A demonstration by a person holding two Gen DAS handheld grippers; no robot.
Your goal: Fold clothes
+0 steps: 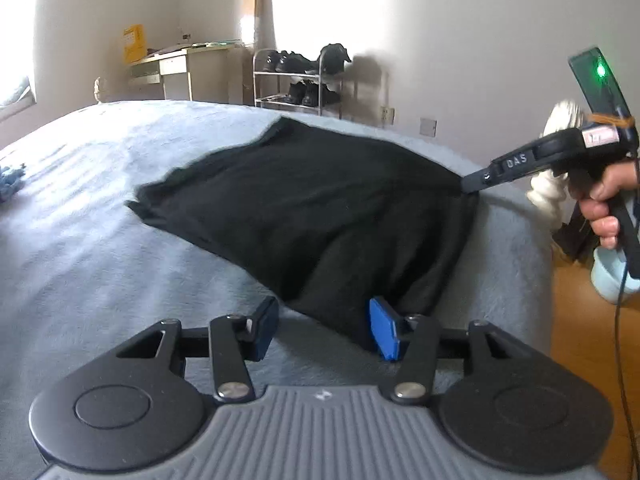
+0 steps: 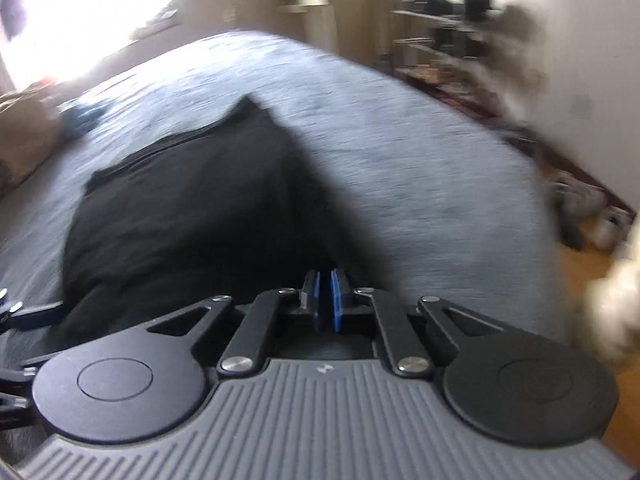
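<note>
A black garment (image 1: 312,208) lies spread on a grey-blue bed cover (image 1: 100,260). My left gripper (image 1: 324,330) stands open at its near corner; the cloth's tip hangs between the blue pads (image 1: 384,332), which do not press on it. In the left wrist view my right gripper (image 1: 470,184), held by a hand (image 1: 604,208), is shut on the garment's right corner and lifts it a little. The blurred right wrist view shows the same garment (image 2: 192,208) running up to my right gripper (image 2: 325,300), whose pads are nearly together on black cloth.
A small blue cloth (image 1: 10,178) lies at the bed's far left. Beyond the bed stand a desk (image 1: 180,68) and a shoe rack (image 1: 298,80). On the right, the bed edge drops to a wooden floor (image 1: 580,360) with a pale blue bowl (image 1: 612,280).
</note>
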